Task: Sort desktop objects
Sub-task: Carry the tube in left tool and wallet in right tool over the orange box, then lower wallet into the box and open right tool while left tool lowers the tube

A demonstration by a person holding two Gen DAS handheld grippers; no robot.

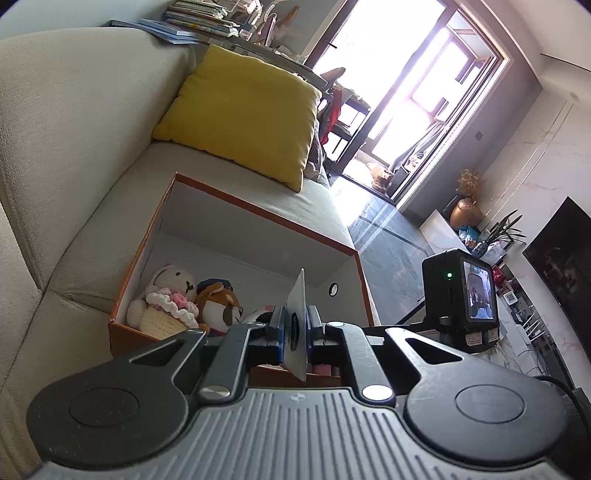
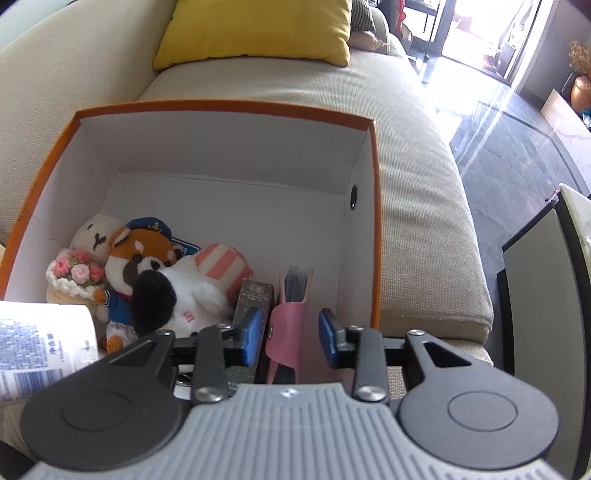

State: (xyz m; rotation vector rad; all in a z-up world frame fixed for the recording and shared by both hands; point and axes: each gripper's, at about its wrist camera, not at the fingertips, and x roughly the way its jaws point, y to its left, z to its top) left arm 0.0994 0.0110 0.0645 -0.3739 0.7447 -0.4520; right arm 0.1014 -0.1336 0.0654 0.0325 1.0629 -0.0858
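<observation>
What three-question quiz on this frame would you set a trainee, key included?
1. True or false: the left gripper is shut on a thin white card.
2. The pink card holder stands: (a) on the sofa cushion, (b) in the orange box, between the right gripper's open pads, (c) on top of the yellow pillow.
3. Which part of the box holds the plush toys, seen from the right wrist?

Key: 1 true. 2 b; the pads do not press on it. 3 The near left corner, beside a dark book-like item standing next to the holder.
</observation>
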